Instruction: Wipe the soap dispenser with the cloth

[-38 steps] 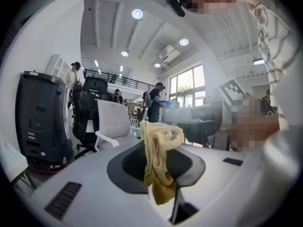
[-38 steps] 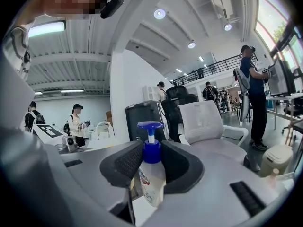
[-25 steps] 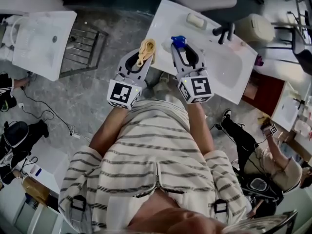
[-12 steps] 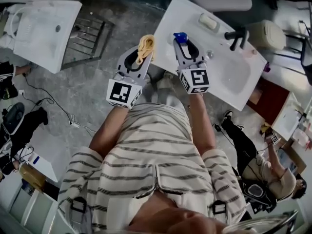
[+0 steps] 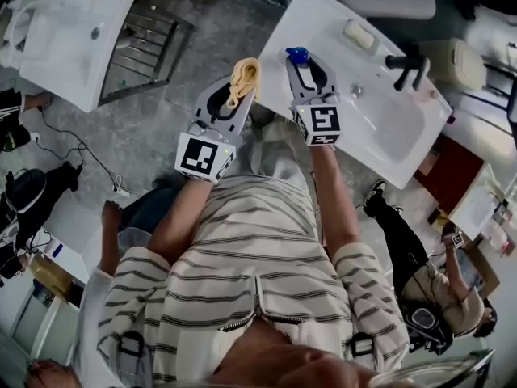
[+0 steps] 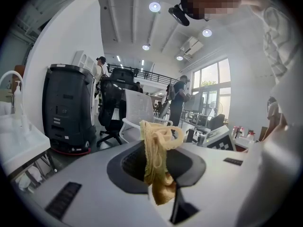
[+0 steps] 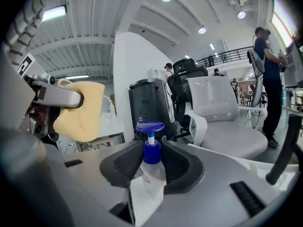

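Washbasin [image 5: 319, 10] beyond; soap dispenser [image 7: 150, 155] upright

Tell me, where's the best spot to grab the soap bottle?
Probably at the blue collar under the pump head, from the side, as the right gripper holds the soap dispenser now. That part is narrow enough for the jaws, and the wider pump head above should stop it slipping down.

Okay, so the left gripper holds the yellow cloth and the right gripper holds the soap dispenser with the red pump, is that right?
Not quite. The pump is blue, not red; the right gripper view shows it. The rest stands: the left gripper holds the yellow cloth and the right gripper holds the soap dispenser.
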Motion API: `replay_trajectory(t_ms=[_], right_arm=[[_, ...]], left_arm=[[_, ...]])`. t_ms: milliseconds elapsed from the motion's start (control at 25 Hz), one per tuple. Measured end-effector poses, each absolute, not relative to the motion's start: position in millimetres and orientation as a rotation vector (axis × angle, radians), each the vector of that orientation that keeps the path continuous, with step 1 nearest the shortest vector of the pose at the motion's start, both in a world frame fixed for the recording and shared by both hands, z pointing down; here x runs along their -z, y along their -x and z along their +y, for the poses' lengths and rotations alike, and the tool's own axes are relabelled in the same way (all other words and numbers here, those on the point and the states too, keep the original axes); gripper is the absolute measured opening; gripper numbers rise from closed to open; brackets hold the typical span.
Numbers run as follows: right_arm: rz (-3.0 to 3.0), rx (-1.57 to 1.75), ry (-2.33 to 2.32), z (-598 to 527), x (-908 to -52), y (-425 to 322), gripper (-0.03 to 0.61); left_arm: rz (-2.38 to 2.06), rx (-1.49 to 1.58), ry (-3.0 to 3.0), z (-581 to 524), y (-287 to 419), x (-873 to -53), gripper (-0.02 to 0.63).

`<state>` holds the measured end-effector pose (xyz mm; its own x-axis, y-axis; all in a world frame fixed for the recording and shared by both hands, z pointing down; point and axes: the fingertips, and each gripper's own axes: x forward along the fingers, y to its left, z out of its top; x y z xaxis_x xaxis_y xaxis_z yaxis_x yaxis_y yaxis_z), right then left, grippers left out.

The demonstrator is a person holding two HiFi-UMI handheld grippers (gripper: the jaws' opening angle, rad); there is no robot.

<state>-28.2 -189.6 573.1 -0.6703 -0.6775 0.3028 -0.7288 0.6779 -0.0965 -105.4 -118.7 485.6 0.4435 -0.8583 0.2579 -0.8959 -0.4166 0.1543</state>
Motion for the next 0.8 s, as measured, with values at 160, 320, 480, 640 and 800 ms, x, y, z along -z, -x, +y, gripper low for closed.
replay_trajectory(t_ms=[160, 320, 480, 640, 800], right_arm=[[-2.659, -0.298, -1.112, -197.4, -578.0, 38.3, 0.124], [-2.650, -0.265, -1.079, -201.4, -585.5, 45.4, 0.124], [-2.641, -0.254, -1.074, -205.4, -595.2, 48.7, 0.124], [-2.655, -0.251, -1.068, -204.3, -598.9, 49.7, 0.127], [-2.665, -0.291, -1.012, -202.6, -601.6, 51.2, 0.205]], left_arm=[[-1.497, -0.206, -2.419, -115.3, 104.0, -492.5, 0.086], [-1.495, -0.212, -2.400, -112.9, 104.0, -500.1, 0.086], [-1.482, -0.217, -2.392, -112.6, 102.7, -507.3, 0.086], [-1.470, -0.217, -2.387, -109.5, 102.8, -512.1, 0.086], [-1.464, -0.213, -2.391, -110.6, 99.2, -511.3, 0.086]])
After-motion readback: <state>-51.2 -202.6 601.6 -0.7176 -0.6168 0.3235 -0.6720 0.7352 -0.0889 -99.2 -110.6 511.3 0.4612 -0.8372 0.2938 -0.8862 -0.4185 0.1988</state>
